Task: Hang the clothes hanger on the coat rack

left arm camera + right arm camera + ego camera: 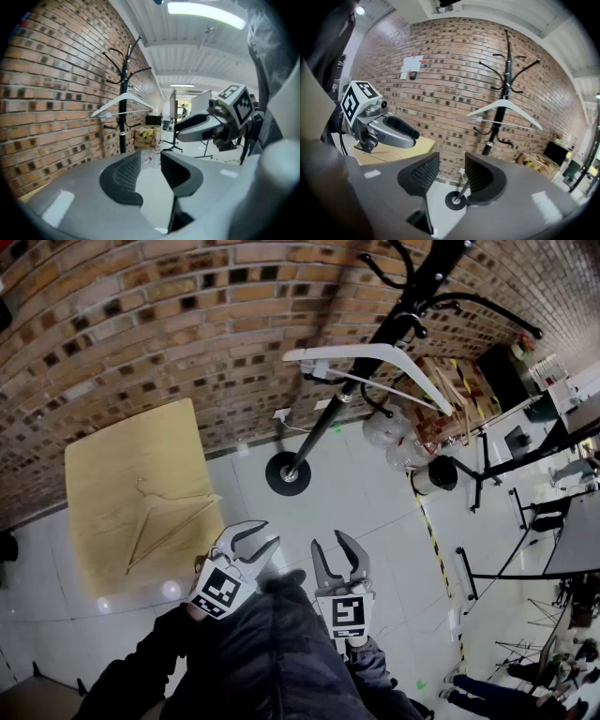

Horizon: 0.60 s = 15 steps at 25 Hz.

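A white clothes hanger (373, 356) hangs on a lower hook of the black coat rack (375, 343), which stands against the brick wall. A second, wooden hanger (167, 519) lies flat on the yellow table (112, 465) at the left. My left gripper (255, 542) and right gripper (330, 546) are side by side in front of me, well short of the rack, both open and empty. The left gripper view shows the white hanger (123, 100) on the rack (123, 117) beyond its open gripper (151, 169). In the right gripper view the hanger (504, 110) is beyond the open gripper (452, 176).
The rack's round base (287, 473) sits on the pale floor ahead. Clear plastic bottles (394, 432) and a cardboard box (459, 395) stand right of the rack. Black stands (497, 512) and yellow-black floor tape (433, 540) fill the right side.
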Tool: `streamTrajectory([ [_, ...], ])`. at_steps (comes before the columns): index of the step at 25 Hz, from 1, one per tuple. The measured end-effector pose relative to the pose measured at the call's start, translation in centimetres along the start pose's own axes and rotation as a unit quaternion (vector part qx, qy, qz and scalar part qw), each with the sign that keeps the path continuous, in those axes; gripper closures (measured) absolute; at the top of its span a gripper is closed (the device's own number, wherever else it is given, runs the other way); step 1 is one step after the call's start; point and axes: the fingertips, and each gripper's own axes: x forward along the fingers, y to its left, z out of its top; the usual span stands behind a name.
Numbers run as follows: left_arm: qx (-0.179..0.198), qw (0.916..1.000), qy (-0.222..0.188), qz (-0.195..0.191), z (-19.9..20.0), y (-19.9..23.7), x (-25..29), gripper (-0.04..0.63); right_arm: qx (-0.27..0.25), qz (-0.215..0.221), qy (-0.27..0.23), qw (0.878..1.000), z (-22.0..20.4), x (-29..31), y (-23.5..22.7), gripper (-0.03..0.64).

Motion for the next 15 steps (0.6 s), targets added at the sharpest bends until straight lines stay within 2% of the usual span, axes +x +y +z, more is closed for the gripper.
streamTrajectory([
  [3, 0.004, 0.9995, 0.003, -0.03, 2.3, -3.2, 6.0, 0.48, 0.024, -0.035, 0.012, 0.999, -2.9, -2.5, -6.9, 0.442],
  [6, 0.023, 0.9966, 0.006, -0.08, 4.8, -7.4, 11.8, 0.48, 0.058, -0.083, 0.027, 0.995, -6.5, -5.7, -13.3, 0.442],
  [9, 0.044, 0.9901, 0.01, -0.133, 6.6, -11.7, 17.2, 0.48, 0.094, -0.133, 0.039, 0.986, -10.2, -9.0, -18.3, 0.442],
  [12, 0.053, 0.983, 0.013, -0.175, 8.0, -15.7, 22.7, 0.48, 0.108, -0.174, 0.044, 0.978, -13.1, -12.0, -23.2, 0.442],
  [15, 0.061, 0.9723, 0.02, -0.225, 9.3, -20.0, 27.5, 0.48, 0.129, -0.215, 0.052, 0.967, -16.0, -15.0, -27.3, 0.442],
])
